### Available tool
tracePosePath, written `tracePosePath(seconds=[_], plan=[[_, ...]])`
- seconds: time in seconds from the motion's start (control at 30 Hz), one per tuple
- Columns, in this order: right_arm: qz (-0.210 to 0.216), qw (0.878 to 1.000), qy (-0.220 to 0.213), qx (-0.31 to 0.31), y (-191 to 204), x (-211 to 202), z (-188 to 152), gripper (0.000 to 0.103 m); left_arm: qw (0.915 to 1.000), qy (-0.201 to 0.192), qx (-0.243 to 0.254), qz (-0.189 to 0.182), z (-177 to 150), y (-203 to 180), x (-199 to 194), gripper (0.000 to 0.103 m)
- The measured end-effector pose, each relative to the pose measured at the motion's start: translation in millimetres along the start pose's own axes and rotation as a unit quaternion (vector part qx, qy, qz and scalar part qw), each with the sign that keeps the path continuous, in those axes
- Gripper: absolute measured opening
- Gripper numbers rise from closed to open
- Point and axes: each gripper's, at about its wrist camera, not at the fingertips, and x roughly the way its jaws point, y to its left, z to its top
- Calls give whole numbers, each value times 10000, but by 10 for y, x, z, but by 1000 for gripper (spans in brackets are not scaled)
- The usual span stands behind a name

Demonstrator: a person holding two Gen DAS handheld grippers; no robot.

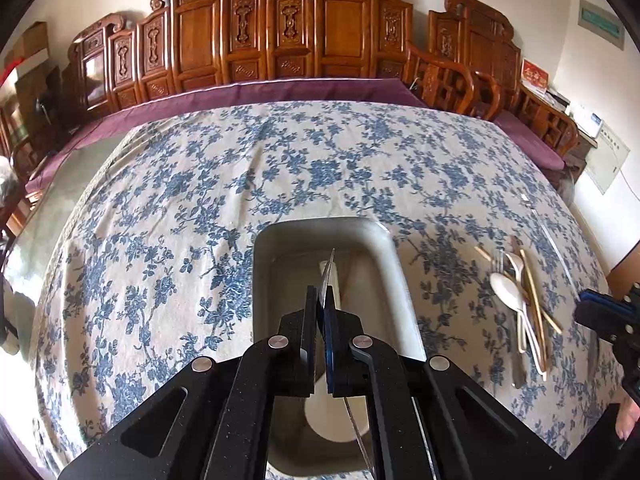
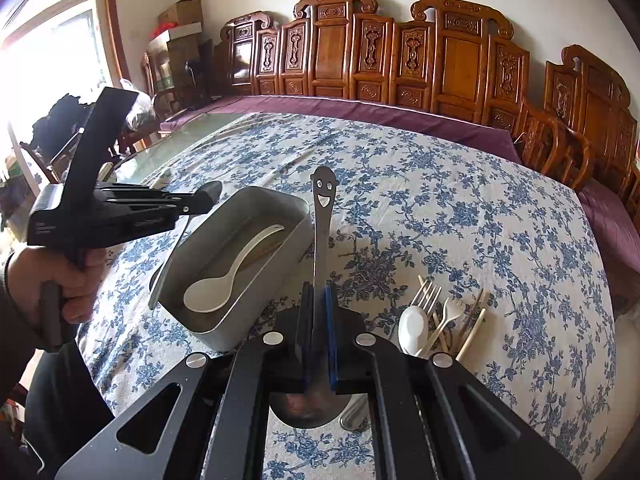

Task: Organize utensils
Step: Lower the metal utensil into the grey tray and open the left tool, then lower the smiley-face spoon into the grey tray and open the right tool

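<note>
Gripping a thin metal utensil edge-on, the left gripper (image 1: 320, 300) sits directly over the grey tray (image 1: 380, 236), jaws pinched narrow on it; only a sliver of blade-like edge pokes out fwd and a thin strip trails back under the rig, so can't tell from the left wrist view if it's a spoon or knife. From the right wrist view the left gripper (image 2: 200, 200) hangs over the tray's (image 2: 256, 196) left rim, w/ a dark rounded end showing at its tip and a long handle slanting down outside the tray wall, lower end hard to make out. Inside the tray lies a white spoon (image 2: 228, 276), bowl toward the near end; something tan beside its handle, mostly hidden. The right gripper (image 2: 318, 300) is clamped tight on a smiley-face metal spoon (image 2: 322, 208), handle sticking up & fwd just right of the tray, bowl tucked under the rig & partly cut off. Another metal piece peeks out next to that bowl, unclear what. Right of the tray, well apart, a loose pile (image 2: 436, 320): fork, white spoon, pale fork, chopsticks, near ends hidden behind the right gripper's body. All on a blue floral tablecloth (image 2: 460, 208).
</note>
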Motion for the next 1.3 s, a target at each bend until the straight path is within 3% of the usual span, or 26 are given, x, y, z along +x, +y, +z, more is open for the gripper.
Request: tracePosePath(seconds=[0.47,0.97,1.07,1.13,1.3], plan=[[128,9998,120,-25,216,166,96,7,9990,426,-31,149,-79,150,467,2],[277,9994,208,-66,322,370,197,7,9985,544,81,48,-93,106,572,2],[289,9992,274,-94,348,442,184,7,9982,605,35,13,-97,128,585,7],[298,9991,298,-91,361,480,186,7,9983,575,-13,8,-109,155,538,17],[368,9989,277,-49,410,537,240,7,9990,433,-66,-51,-117,219,324,22]])
